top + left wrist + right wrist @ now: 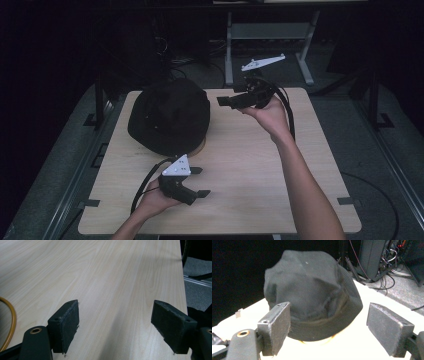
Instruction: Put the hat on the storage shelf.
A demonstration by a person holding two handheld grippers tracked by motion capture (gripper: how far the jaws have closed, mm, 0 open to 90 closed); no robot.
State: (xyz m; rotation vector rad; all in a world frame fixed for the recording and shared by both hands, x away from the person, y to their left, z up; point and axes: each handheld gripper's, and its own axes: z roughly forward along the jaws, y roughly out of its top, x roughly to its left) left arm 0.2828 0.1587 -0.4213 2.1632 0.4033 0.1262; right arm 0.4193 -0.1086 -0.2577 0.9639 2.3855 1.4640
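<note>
A black hat (pixel 170 115) sits on a tan round base (pixel 201 146) at the back left of the light wooden table (pixel 250 165). My right gripper (pixel 225 101) is held above the back middle of the table and points left at the hat. Its jaws stand open, well short of the hat (pixel 312 295), with nothing between the pads (pixel 279 327). My left gripper (pixel 201 181) is near the front of the table, just in front of the hat, pointing right. It is open (pixel 115 325) over bare wood (pixel 100 277).
A grey metal stand (pixel 270 30) and cables (pixel 170 55) lie on the floor behind the table. The table's right edge (pixel 183 277) runs ahead of the left gripper. A thin tan curve (pixel 13 320) shows at that view's left edge.
</note>
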